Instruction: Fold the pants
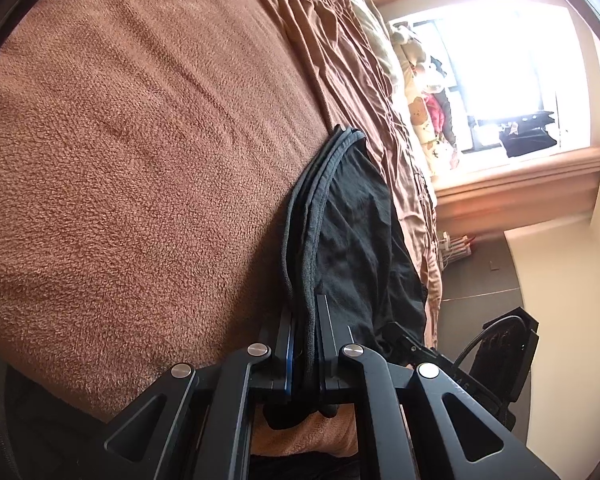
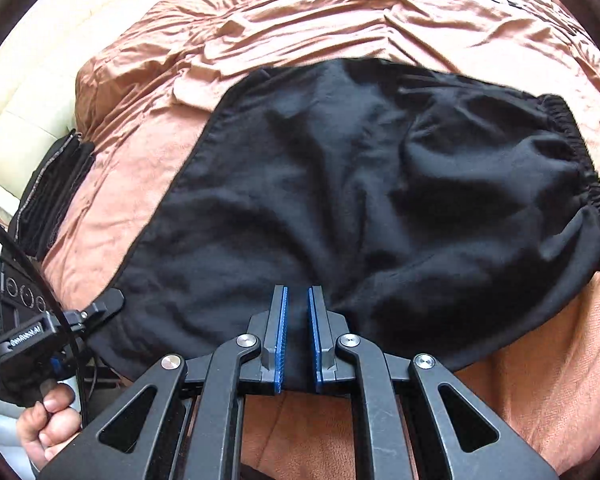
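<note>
Lying folded over on a brown fleece blanket (image 2: 540, 380), the black pants (image 2: 360, 184) spread wide across the right wrist view, their cloth soft, matte and rumpled into shallow creases. The gathered elastic waistband (image 2: 580, 184) curves down the right side, and a thin stitched hem edge (image 2: 172, 196) runs along the left side. The near edge of the cloth is bunched into the right gripper (image 2: 298, 320), whose blue pads (image 2: 282, 340) are pinched together on a fold of black fabric. In the left wrist view the pants (image 1: 356, 232) appear edge-on as several stacked layers with grey seams, resting on the blanket (image 1: 140, 160); the left gripper (image 1: 302, 344) is clamped tight on those layered edges. In the right wrist view the left gripper (image 2: 104, 304) shows at the lower left corner of the pants, held by a hand (image 2: 48, 420) wrapped around its handle. Beyond the pants lies a wrinkled rust-coloured sheet (image 2: 300, 24), and past it a cream padded surface (image 2: 40, 80). A dark folded cloth (image 2: 48, 200) sits at the blanket's left edge. A bright window (image 1: 500, 72) shows in the left wrist view.
</note>
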The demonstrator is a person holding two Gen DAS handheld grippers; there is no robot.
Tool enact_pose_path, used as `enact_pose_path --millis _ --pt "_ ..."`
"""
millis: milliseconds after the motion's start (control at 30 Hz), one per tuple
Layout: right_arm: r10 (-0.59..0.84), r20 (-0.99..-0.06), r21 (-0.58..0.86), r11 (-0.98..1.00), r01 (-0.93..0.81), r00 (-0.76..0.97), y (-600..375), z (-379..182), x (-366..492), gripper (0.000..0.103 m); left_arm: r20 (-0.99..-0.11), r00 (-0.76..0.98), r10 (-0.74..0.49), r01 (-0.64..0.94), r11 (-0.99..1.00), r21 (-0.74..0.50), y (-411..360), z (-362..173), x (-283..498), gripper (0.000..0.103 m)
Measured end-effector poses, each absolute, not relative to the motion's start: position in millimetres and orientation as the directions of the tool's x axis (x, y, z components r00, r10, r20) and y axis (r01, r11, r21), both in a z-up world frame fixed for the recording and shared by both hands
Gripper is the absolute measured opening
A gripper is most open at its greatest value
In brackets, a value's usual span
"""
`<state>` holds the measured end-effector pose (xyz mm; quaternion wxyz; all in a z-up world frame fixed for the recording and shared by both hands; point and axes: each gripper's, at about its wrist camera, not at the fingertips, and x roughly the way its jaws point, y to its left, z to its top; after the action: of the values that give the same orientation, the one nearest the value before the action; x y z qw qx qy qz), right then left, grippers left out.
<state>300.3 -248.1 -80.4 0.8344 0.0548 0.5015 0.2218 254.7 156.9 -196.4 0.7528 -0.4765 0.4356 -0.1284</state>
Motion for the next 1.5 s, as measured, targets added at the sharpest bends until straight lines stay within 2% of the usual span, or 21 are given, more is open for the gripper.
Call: enact_pose_path --millis 167,667,1100,1500 --pt "0.415 -0.793 0.304 0.904 -0.301 0.446 -254 -68 309 0.007 -0.558 0.572 -0.601 -0.238 0.529 -0.815 152 -199 259 0.008" --pt "0.401 -0.797 0.314 0.914 -0.257 0.452 -246 -84 318 0.007 -0.558 0.549 -0.622 -0.234 0.527 -0.817 145 -205 278 0.009" --pt "0.471 -0.768 0.414 0.882 -0.226 0.433 -259 -106 297 0.007 -0.469 0.601 -0.647 -0.090 0.529 -0.844 126 -145 285 0.006" --pt "0.576 -0.705 0.533 0.815 -0.227 0.413 -308 -98 285 0.007 -0.451 0.590 -0.670 0.019 0.570 -0.821 79 -100 304 0.006"
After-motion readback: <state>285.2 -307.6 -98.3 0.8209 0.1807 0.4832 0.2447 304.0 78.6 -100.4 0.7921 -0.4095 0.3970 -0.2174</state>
